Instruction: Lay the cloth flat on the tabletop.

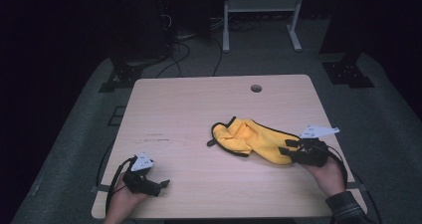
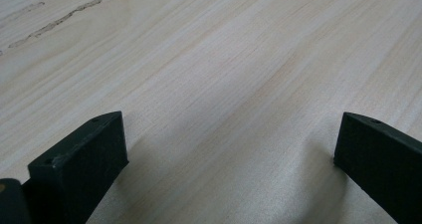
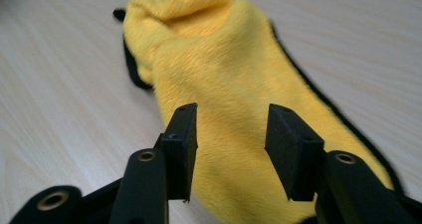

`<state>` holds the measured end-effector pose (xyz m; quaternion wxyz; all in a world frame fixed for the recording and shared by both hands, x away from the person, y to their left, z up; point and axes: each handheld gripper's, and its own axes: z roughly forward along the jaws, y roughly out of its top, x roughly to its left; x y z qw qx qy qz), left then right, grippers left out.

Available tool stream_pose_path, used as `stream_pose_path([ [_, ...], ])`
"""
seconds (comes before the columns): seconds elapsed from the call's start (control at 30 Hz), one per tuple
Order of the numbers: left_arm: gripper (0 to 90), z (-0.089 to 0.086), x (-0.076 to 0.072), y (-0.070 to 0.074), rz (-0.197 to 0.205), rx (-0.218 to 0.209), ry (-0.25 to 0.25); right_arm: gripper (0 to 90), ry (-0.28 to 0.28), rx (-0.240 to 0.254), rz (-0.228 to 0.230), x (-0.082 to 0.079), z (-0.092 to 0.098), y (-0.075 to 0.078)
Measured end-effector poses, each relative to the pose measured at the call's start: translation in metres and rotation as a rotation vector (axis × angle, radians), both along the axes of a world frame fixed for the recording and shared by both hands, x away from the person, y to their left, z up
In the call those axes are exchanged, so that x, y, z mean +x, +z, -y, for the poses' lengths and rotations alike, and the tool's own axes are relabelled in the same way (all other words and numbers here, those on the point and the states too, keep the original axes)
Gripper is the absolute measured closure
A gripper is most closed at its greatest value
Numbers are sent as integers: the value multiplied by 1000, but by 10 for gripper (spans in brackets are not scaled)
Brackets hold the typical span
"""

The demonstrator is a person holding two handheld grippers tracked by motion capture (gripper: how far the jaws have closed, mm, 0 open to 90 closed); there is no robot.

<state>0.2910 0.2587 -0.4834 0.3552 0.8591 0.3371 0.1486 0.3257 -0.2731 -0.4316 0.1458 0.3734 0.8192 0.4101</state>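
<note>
A: Where is the cloth?

B: A yellow microfibre cloth (image 1: 254,138) with black edging lies crumpled on the right half of the wooden counter (image 1: 189,109). Its long axis runs from the counter's middle toward the near right edge.

A: Which hand is closer?

B: The right claw (image 1: 288,148) sits at the cloth's near-right end, pointing along its length. In the right gripper view its jaws stand partly apart over the yellow pile (image 3: 219,84), and neither pad looks to be pressing it, so nothing is gripped.

A: And the other?

B: The left claw (image 1: 161,184) rests well apart at the near left, jaws wide over bare wood (image 2: 224,74).
</note>
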Motion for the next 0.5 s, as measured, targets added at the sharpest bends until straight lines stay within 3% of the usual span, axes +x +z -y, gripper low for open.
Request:
stream_pose_path([
  [0.23,0,1,0,0,-1,-1,4,454,59,-73,-21,0,-29,-15],
  [0.37,0,2,0,0,1,-2,8,439,80,-160,4,2,-47,-24],
  [0.43,0,6,1,1,-5,-2,-1,501,76,-219,19,5,-54,-29],
  [0.47,0,7,1,2,-3,-5,-4,580,60,-257,32,6,-57,-32],
  [0.5,0,10,0,4,11,-4,-10,653,52,-265,33,7,-57,-32],
])
